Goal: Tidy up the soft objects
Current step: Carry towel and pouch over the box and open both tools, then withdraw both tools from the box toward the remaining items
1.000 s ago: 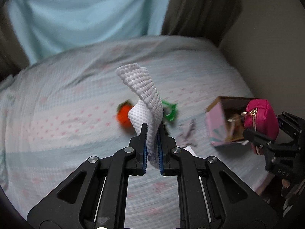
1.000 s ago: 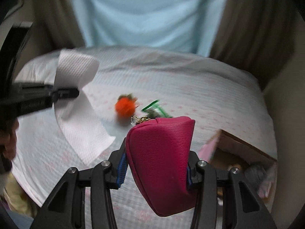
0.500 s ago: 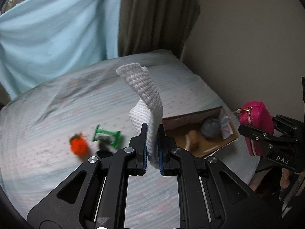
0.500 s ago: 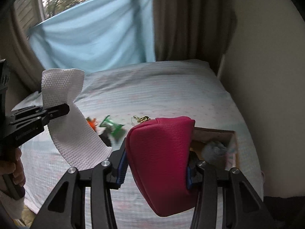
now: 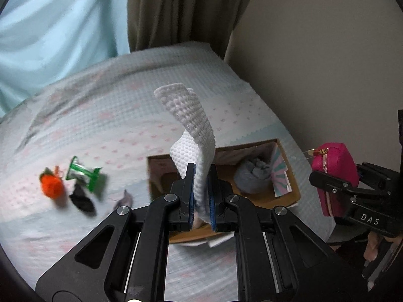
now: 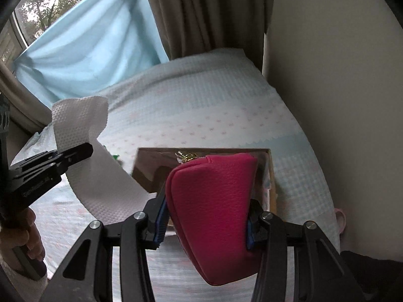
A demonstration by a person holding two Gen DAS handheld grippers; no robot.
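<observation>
The left gripper (image 5: 201,191) pinches a white waffle cloth (image 5: 194,136) between its 2 blue pads, and the cloth curls up high above the fingers. The right gripper (image 6: 205,216) squeezes a pink zip pouch (image 6: 214,201) tight on both sides (its gold zip pull sticks out at the top). Both are held in the air over a cardboard box (image 5: 289,173) that sits open on the bed (image 5: 113,125), near the wall (image 5: 327,50). Inside the box lies a rolled grey cloth (image 5: 252,178), next to a striped flap in pink and pale blue. In the left wrist view the pouch is off to the right of the box. On the bed, left of the box, lie an orange fuzzy toy (image 5: 51,185), a green wrapper (image 5: 84,173) just beside it and a small black thing (image 5: 81,198), all a bit blurry. A blue curtain (image 6: 88,50) and a brown curtain (image 6: 201,12) hang behind the bed.
</observation>
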